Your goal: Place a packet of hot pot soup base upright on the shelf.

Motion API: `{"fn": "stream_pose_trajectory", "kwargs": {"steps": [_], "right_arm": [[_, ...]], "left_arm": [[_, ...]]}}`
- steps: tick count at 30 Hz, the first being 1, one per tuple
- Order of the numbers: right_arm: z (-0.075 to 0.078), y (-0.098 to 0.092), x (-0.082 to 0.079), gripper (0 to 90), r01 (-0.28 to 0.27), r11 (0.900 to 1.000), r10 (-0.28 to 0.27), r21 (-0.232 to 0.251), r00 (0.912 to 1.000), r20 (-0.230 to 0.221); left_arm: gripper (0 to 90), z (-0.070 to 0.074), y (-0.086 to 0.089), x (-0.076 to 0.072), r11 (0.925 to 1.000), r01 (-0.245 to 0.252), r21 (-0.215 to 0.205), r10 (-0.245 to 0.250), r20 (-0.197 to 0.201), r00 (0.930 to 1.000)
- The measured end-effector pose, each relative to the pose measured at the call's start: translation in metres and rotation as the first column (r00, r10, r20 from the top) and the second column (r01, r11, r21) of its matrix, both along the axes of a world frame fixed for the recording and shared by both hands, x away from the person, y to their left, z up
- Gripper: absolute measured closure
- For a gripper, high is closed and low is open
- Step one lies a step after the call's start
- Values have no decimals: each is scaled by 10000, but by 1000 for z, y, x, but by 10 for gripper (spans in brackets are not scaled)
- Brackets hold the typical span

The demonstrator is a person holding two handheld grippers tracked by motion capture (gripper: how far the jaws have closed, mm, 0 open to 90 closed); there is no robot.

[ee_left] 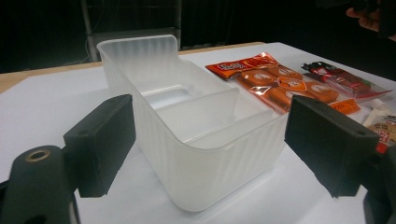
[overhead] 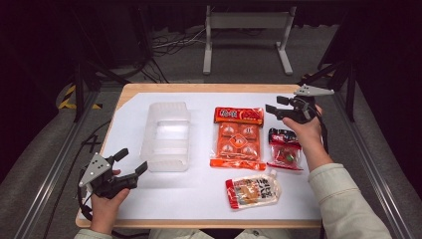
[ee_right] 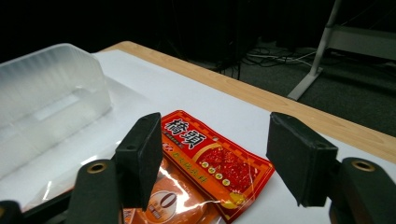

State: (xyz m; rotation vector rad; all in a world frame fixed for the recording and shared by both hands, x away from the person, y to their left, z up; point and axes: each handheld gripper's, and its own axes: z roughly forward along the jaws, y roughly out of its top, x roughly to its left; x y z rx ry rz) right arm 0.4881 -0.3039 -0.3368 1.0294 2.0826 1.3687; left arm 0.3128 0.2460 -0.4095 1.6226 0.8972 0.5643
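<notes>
At the left of the table (overhead: 149,209), the left gripper (overhead: 130,163) rests low in the person's hand with its jaws released and nothing between them — in the left gripper view those jaws stand either side of the near end of a frosted plastic container (ee_left: 196,140), which lies just ahead of them, apart from both pads. The container (overhead: 166,135) is an open-topped, ribbed tub set lengthwise on the white sheet; a low divider splits it into compartments, and every compartment seen is bare. To its right lies the orange snack pack (overhead: 238,137), flat on the table, a red header strip at its far end and round orange portions showing through its clear front. The right gripper (overhead: 271,109) hovers off the far right corner of that pack, jaws released and holding nothing; in the right gripper view the pack's red header (ee_right: 210,161) sits below and between the two jaws, neither pad touching it. Nearer the person's sleeve lie a small red-and-black packet (overhead: 284,148) under the right wrist and, closer to the table's front edge, a pale spouted pouch (overhead: 253,191) — both loose on the sheet, well apart from the container.
</notes>
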Motion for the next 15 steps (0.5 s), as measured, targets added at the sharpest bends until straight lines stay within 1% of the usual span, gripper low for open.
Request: {"fn": "stream_pose_trajectory", "kwargs": {"steps": [1,3,5,7,10,12,13,14,15], "right_arm": [[-1,1,6,363,20,9999,-22,-149,9999,-102],[-4,3,16,354,56,9997,-60,-227,9998,-210],[-6,4,24,349,177,9995,-183,-257,9996,-217],[-8,5,31,347,278,9993,-283,-258,9994,-193],[-11,9,40,346,370,9989,-379,-301,9988,-305],[-12,11,46,343,320,9990,-332,-302,9986,-410],[-12,11,46,343,320,9990,-332,-302,9986,-410],[-14,13,52,340,301,9993,-313,-241,9982,-511],[-15,13,54,337,307,9992,-320,-243,9981,-533]], "left_arm": [[172,0,0,-1,10000,-6,67,6,0,10000],[172,0,0,-3,9999,-50,122,49,25,10000],[172,0,3,-5,9998,-97,167,97,9,10000],[172,-1,5,-7,9998,-179,94,179,-12,9998],[172,-2,9,-8,9996,-274,23,274,-59,9996],[172,-3,11,-10,9994,-338,-31,338,-69,9994],[172,-3,11,-10,9994,-338,-31,338,-69,9994],[172,-3,12,-10,9992,-404,-33,404,-56,9992],[173,-2,12,-10,9990,-440,-49,440,-48,9990]]}}
